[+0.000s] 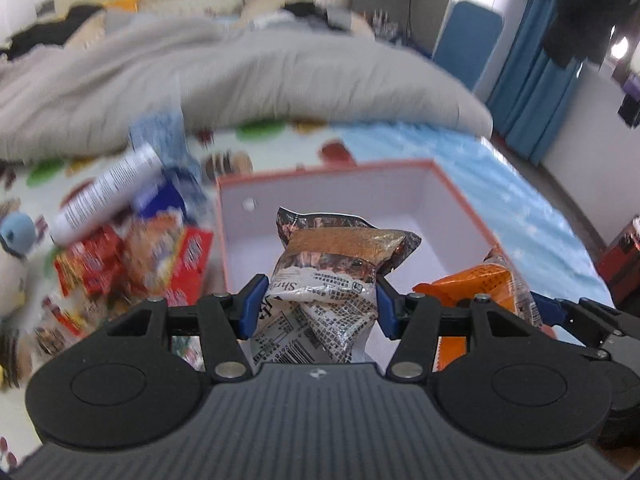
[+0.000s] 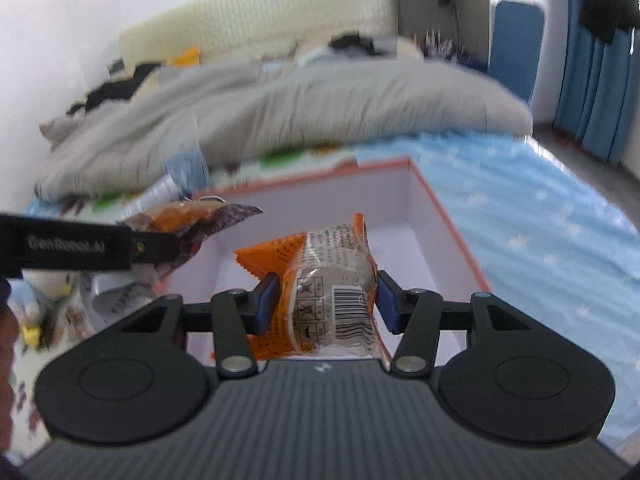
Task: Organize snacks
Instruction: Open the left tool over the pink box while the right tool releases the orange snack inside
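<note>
My left gripper [image 1: 318, 306] is shut on a brown and silver snack packet [image 1: 340, 264], held over the near edge of a white box with an orange rim [image 1: 400, 166]. My right gripper [image 2: 326, 302] is shut on an orange and clear snack packet [image 2: 328, 280], also above the box [image 2: 424, 216]. In the left wrist view that orange packet [image 1: 476, 284] and the right gripper show at the lower right. In the right wrist view the left gripper's arm [image 2: 68, 248] and its brown packet [image 2: 192, 220] reach in from the left. The box floor looks bare.
A blurred pile of snacks [image 1: 132, 248] with a white tube [image 1: 108, 192] lies left of the box on a patterned sheet. A grey duvet [image 1: 240, 80] covers the bed behind. A light blue sheet [image 2: 540, 208] spreads to the right. Blue curtains [image 1: 532, 80] hang far right.
</note>
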Tool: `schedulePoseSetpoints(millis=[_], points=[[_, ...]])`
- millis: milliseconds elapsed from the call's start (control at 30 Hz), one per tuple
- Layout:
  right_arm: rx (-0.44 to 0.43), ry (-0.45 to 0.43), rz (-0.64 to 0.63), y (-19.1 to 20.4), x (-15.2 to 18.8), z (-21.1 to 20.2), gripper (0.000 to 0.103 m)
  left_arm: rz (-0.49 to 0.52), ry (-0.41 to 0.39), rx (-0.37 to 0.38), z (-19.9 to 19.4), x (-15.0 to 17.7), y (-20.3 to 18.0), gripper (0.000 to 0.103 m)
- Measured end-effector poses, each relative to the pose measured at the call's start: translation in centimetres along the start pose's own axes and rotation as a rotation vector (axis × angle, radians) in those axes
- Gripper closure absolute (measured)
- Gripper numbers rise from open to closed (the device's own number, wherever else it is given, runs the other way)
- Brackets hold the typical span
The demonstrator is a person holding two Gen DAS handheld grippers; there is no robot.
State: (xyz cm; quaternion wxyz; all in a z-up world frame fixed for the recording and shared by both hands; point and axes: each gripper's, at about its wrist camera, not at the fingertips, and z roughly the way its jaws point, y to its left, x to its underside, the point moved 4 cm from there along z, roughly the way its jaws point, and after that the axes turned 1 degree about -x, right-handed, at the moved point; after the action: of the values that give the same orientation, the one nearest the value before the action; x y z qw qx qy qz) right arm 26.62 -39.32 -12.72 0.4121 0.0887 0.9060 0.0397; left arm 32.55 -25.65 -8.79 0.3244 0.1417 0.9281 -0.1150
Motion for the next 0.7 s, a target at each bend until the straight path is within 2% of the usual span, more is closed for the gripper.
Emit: schedulePoseSetpoints(millis=[233, 367, 533, 700], points=[[-0.004, 0.085, 0.013, -1.6, 1.7, 2.1, 0.049, 0.021, 0.058, -0.012, 2.8, 1.0, -0.3, 0.041], [-0.002, 0.092, 0.027, -1.8, 1.8, 2.2, 0.046, 0.019, 0.068, -0.007, 3.0, 1.1, -0.4, 0.041], [0.021, 0.097, 0.040, -2.3, 1.5, 2.3, 0.040, 0.021, 0.067, -0.003, 2.8, 1.1, -0.3, 0.030], [0.014, 0.067, 0.061, -2.5, 1.0, 1.2, 0.040, 0.008, 0.031, 0.014, 1.3, 0.8, 0.3, 0.030]])
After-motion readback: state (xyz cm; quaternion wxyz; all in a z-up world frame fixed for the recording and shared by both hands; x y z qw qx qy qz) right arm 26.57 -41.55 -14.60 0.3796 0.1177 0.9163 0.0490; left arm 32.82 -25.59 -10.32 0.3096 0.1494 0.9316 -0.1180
